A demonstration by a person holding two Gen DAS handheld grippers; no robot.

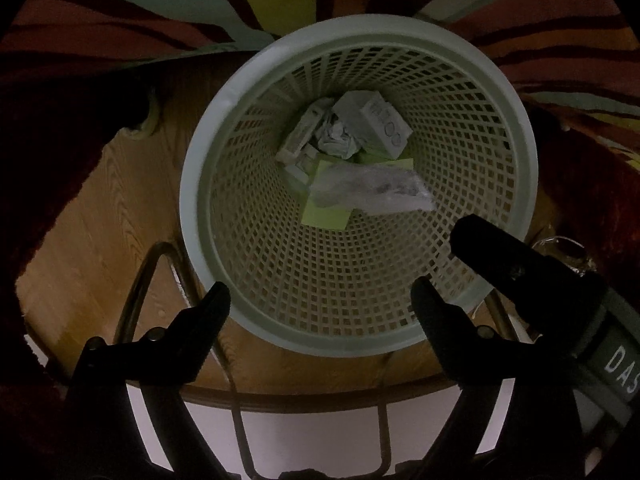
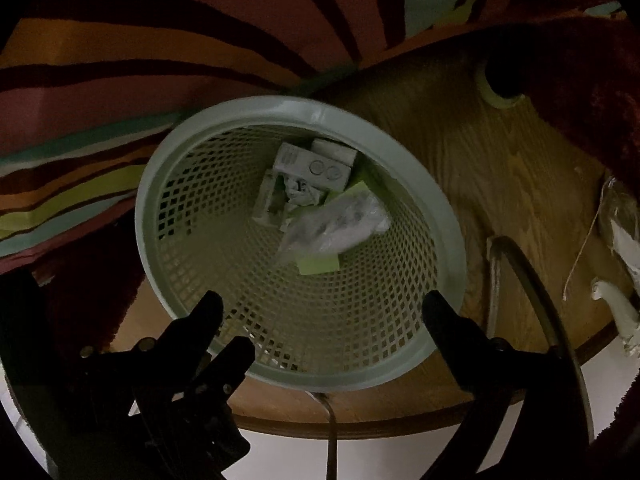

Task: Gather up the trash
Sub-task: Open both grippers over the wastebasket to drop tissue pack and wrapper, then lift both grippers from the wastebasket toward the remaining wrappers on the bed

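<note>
**Both tongs open and empty above the basket**

The left tongs (image 1: 320, 300) and the right tongs (image 2: 322, 310) both stand wide open over the near rim of the pale mesh basket (image 1: 192, 208), with nothing between their fingers. Neither touches the basket. The trash lies straight ahead and below them, at the bottom of the basket: a clear plastic bag (image 1: 372, 190) on top of green paper (image 1: 328, 216), with small boxes (image 1: 380, 122) and crumpled paper (image 1: 334, 136) behind. The bag's long axis runs roughly across the left tongs' view. What remains to collect appears to lie to the right on the wooden table (image 2: 520, 184): a clear wrapper (image 2: 618, 216) near the table's edge. It lies on the right tongs' side, so that hand is probably the nearer one.
</note>
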